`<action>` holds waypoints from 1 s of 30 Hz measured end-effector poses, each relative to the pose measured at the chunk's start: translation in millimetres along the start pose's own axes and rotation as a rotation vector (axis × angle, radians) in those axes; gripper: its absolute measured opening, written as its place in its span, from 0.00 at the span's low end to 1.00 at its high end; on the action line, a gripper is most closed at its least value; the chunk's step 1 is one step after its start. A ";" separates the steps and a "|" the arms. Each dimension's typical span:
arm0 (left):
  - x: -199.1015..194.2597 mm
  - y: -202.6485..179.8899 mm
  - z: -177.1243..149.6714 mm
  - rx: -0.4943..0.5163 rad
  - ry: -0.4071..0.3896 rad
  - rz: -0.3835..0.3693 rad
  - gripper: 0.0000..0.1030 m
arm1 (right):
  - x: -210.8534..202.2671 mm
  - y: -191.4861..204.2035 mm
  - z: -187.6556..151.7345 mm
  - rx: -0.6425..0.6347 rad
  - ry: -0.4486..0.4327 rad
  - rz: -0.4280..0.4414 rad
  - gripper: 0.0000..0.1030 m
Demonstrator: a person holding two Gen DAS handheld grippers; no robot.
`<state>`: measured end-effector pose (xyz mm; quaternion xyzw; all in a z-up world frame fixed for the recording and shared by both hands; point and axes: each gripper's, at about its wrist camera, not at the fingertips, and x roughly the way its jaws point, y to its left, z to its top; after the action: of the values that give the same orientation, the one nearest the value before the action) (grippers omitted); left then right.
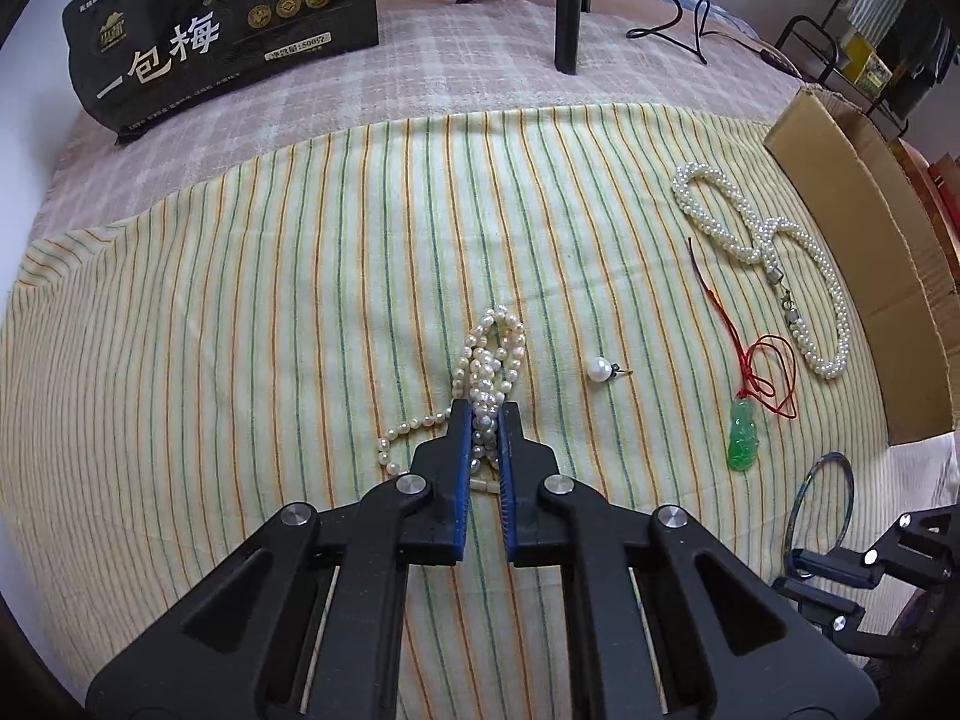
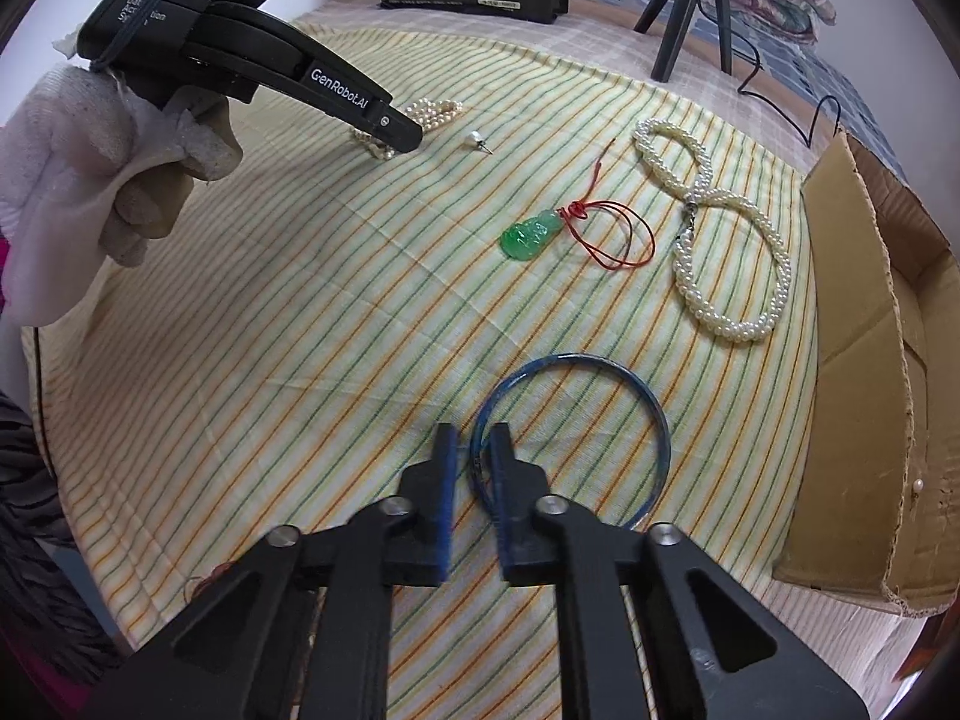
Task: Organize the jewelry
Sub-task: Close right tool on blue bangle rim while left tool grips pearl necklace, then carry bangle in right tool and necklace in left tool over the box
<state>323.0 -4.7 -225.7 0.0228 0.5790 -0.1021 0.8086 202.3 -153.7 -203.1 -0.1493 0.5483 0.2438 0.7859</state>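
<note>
My left gripper (image 1: 485, 414) is shut on a thin pearl necklace (image 1: 492, 354) that lies bunched on the striped cloth (image 1: 270, 300); it also shows in the right wrist view (image 2: 435, 110). My right gripper (image 2: 471, 441) is nearly closed with the rim of a blue bangle (image 2: 600, 363) between its fingers; whether it grips is unclear. A pearl earring (image 1: 602, 369) lies right of the necklace. A green jade pendant (image 1: 743, 439) on a red cord and a thick woven pearl necklace (image 1: 774, 252) lie further right.
An open cardboard box (image 2: 864, 324) stands at the cloth's right edge, with a small pearl item (image 2: 918, 485) inside. A black snack bag (image 1: 222, 30) and black tripod legs (image 1: 567, 6) stand at the back. A gloved hand (image 2: 102, 168) holds the left gripper.
</note>
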 end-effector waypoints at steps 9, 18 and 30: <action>-24.9 18.4 -2.1 -0.061 -0.043 -0.010 0.06 | -26.9 -16.5 3.8 0.068 -0.077 0.038 0.03; -67.4 17.5 1.1 -0.085 -0.125 -0.061 0.06 | -58.3 -24.9 11.7 0.099 -0.171 0.030 0.02; -112.1 8.7 4.2 -0.110 -0.223 -0.121 0.06 | -89.3 -27.3 12.7 0.101 -0.251 0.003 0.02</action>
<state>294.1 18.7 -119.5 -0.0682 0.4908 -0.1206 0.8602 202.3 -189.9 -116.1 -0.0771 0.4573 0.2336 0.8546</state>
